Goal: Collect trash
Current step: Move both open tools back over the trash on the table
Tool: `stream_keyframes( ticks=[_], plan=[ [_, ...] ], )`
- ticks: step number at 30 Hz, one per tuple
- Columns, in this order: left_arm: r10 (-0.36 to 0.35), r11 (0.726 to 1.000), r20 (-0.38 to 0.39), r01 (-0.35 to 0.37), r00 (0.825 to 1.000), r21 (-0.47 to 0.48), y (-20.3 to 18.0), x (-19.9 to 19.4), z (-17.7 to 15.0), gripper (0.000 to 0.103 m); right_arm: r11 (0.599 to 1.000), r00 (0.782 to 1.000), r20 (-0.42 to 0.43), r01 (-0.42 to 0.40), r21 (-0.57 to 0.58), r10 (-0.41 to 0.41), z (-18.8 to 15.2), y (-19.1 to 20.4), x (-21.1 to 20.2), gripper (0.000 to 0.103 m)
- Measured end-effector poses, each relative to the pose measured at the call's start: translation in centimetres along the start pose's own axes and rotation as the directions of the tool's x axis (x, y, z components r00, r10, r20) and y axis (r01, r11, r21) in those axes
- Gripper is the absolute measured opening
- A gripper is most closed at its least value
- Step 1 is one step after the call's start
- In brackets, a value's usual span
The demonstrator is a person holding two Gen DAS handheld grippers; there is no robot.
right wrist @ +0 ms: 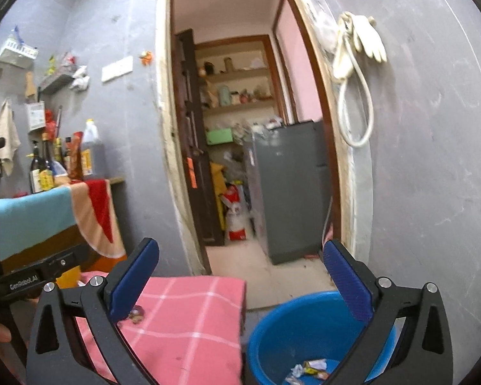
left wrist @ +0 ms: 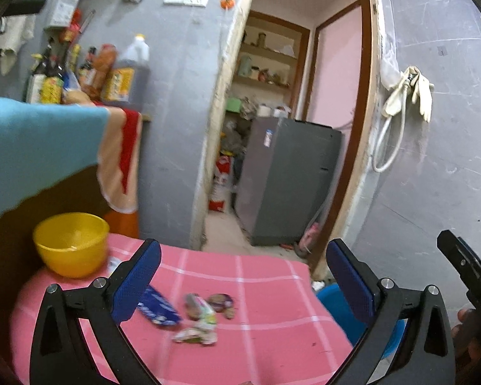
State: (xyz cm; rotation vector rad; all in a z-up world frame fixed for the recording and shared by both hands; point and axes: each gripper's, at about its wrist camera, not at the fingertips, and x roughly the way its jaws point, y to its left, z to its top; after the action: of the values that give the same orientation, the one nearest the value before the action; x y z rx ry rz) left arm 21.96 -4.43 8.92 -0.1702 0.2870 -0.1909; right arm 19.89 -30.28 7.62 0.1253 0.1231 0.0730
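Left gripper (left wrist: 243, 276): near level, jaws wide, empty; wrappers (left wrist: 197, 319) at 6 o'clock.
Right gripper (right wrist: 240, 276): likewise wide, empty; blue bucket (right wrist: 272, 330) at 5 o'clock.

The blue bucket (right wrist: 304, 330) is running off the lower frame edge, and gripper fingers (left wrist: 138, 285) are hiding the blue wrapper (left wrist: 158, 308) at lower left.

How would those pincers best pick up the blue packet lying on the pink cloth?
The blue packet lies flat and slanted, beside other wrappers. Coming from above with the open left gripper, pinching across its narrow width near the middle, looks best.
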Motion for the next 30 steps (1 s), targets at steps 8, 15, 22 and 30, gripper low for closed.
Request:
stream_keyframes(
  ticks=[8, 15, 22, 30],
  plan=[
    [0.093, 0.995, 0.083, -0.096, 0.992, 0.027, 3.7, -4.0, 0.5, 0.101, 0.998, 0.997, 0.057, -0.039, -0.039, 0.041, 0.2, 4.6, -0.7, 0.103],
    [0.121, 0.992, 0.093, -0.125, 0.988, 0.034, 6.8, -5.8, 0.3, 0.101, 0.994, 0.993, 0.088, -0.073, -0.081, 0.080, 0.0, 8.6, -0.7, 0.103],
    [0.148, 0.987, 0.095, -0.153, 0.984, 0.054, 8.1, -5.7, -0.3, 0.101, 0.985, 0.989, 0.088, -0.107, -0.137, 0.120, -0.9, 11.3, 0.1, 0.103],
    [0.151, 0.983, 0.000, -0.150, 0.989, 0.106, 8.6, -2.7, -1.9, 0.101, 0.970, 0.989, 0.025, -0.135, -0.200, 0.143, -2.9, 12.7, 2.3, 0.103]
  ],
)
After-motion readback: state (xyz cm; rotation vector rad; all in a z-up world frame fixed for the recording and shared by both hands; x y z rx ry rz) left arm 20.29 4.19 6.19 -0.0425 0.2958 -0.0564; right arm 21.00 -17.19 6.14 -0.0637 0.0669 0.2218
